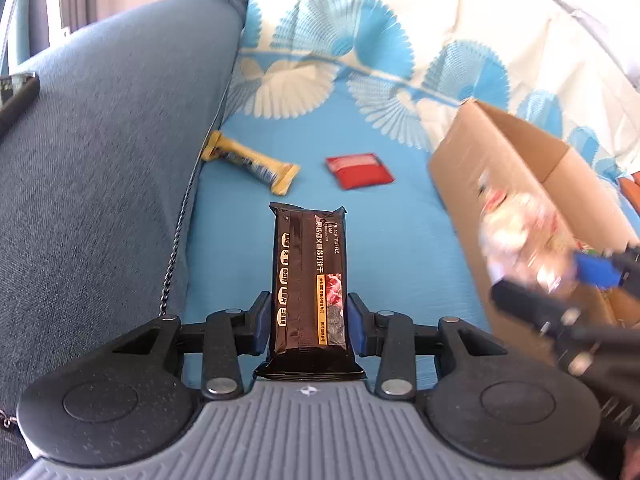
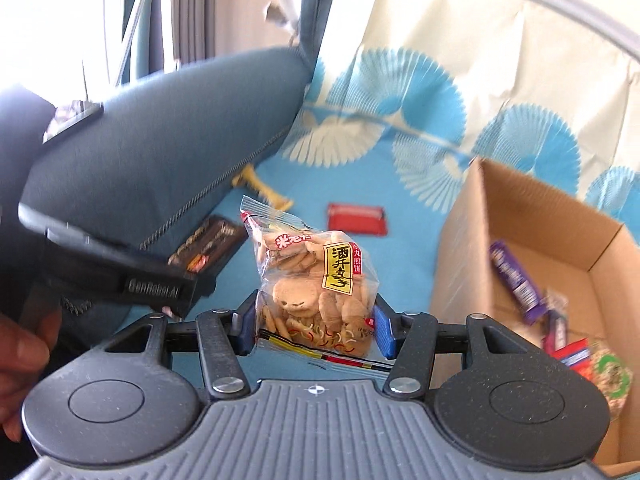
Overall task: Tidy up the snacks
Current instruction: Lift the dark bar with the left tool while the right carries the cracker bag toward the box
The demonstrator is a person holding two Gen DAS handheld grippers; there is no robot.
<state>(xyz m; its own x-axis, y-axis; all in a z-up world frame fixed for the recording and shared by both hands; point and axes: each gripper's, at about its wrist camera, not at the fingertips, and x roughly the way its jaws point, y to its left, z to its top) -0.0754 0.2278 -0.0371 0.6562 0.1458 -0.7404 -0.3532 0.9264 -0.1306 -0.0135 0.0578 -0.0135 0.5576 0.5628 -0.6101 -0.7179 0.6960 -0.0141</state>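
A blue sofa seat (image 1: 248, 248) with a fan-print cover is seen beside a grey-blue armrest (image 1: 100, 168). The left gripper (image 1: 307, 324) is clamped on a black pack (image 1: 308, 280) marked "BLACK TRUFFLE". The right gripper (image 2: 316, 326) is closed on a cracker bag (image 2: 316, 288), near the carton (image 2: 460, 248). A yellow bar (image 1: 252, 164) and red packet (image 1: 358, 170) are left on the seat. "GenRobot.AI" is read on the left gripper's side.
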